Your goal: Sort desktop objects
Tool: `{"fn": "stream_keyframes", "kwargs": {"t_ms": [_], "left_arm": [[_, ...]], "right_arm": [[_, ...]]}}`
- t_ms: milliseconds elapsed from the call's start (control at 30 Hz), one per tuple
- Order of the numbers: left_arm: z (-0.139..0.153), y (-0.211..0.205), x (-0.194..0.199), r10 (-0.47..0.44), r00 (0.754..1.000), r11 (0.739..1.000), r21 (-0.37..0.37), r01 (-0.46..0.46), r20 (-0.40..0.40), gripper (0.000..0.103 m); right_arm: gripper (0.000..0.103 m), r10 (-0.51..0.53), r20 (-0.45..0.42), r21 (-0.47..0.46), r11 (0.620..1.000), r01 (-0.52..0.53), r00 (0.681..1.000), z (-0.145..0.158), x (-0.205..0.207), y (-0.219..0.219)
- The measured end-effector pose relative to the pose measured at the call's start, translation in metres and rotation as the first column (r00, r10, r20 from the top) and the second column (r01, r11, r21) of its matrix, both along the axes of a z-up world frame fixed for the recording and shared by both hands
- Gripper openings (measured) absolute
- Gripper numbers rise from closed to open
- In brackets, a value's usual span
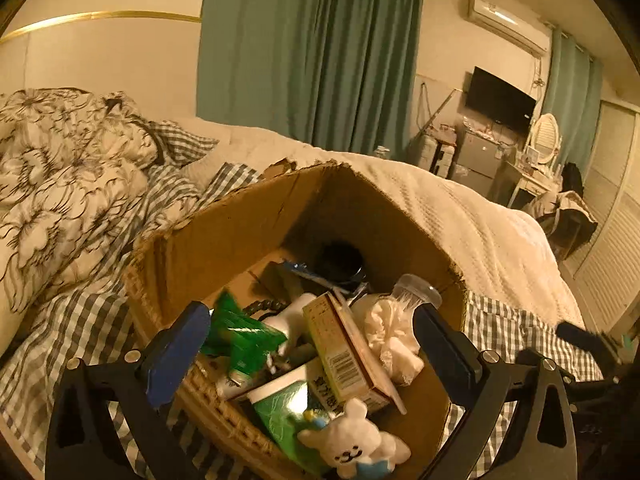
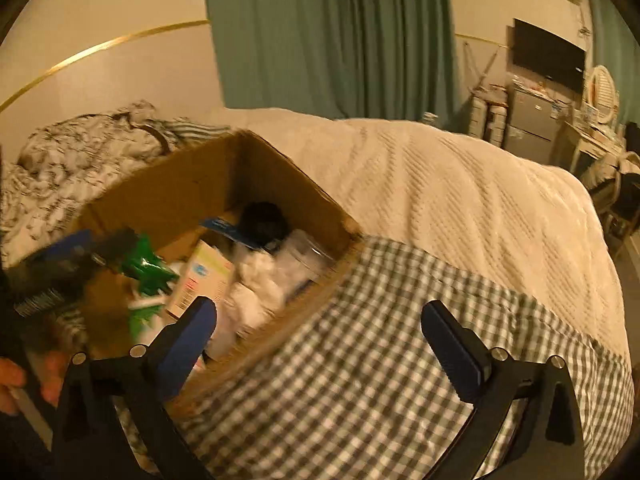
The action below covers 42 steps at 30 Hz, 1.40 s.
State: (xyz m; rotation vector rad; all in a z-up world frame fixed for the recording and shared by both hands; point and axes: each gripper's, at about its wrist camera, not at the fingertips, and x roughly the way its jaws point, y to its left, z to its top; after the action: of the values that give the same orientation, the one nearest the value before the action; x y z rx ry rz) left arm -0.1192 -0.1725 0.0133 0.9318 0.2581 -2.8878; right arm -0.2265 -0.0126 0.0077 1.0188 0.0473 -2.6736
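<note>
Cardboard box point(image 1: 248, 216) of clutter straight ahead under wide-open, empty left gripper point(image 1: 312, 344), nearer than right gripper point(image 2: 320, 336), likewise spread, holding nothing, box off left.

Teal curtains point(image 1: 316, 52), wall television point(image 1: 500, 102), and a quilted bed point(image 2: 460, 184) under warm light.

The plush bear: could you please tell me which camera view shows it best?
The left wrist view: the white plush bear lies sharp at the near end of the cardboard box. In the blurred right wrist view I cannot find it.
</note>
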Motion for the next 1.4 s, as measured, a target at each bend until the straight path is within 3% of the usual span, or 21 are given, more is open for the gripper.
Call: {"fn": "stream_keyframes", "kwargs": {"t_ms": [133, 233, 533, 833, 1100, 1400], "left_arm": [[0.009, 0.009, 0.016, 0.008, 1.000, 0.999, -0.043, -0.009, -0.019, 0.103], [0.022, 0.019, 0.033, 0.033, 0.998, 0.994, -0.102, -0.038, -0.046, 0.103], [0.043, 0.050, 0.091, 0.029, 0.997, 0.989, -0.146, -0.039, -0.071, 0.103], [0.017, 0.081, 0.108, -0.045, 0.999, 0.994, -0.105, 0.044, -0.005, 0.103], [-0.013, 0.092, 0.094, -0.021, 1.000, 0.992, -0.122, 0.021, -0.002, 0.103], [-0.039, 0.064, 0.076, 0.048, 0.997, 0.998, -0.050, -0.045, 0.066, 0.103]], "right_arm": [[0.103, -0.080, 0.006, -0.020, 0.997, 0.080, 0.997, -0.009, 0.012, 0.024], [0.103, -0.112, -0.007, -0.021, 0.994, 0.111, 0.994, 0.002, 0.025, 0.035], [0.103, -0.069, -0.071, -0.040, 0.997, 0.066, 0.995, 0.043, 0.095, 0.036], [0.103, -0.111, -0.071, -0.035, 0.993, 0.109, 0.991, 0.031, 0.115, 0.048], [0.103, -0.106, -0.084, 0.042, 0.993, 0.110, 0.991, -0.004, 0.102, 0.041], [0.103, -0.110, -0.056, 0.093, 0.989, 0.115, 0.992, -0.026, 0.089, 0.034]]}}
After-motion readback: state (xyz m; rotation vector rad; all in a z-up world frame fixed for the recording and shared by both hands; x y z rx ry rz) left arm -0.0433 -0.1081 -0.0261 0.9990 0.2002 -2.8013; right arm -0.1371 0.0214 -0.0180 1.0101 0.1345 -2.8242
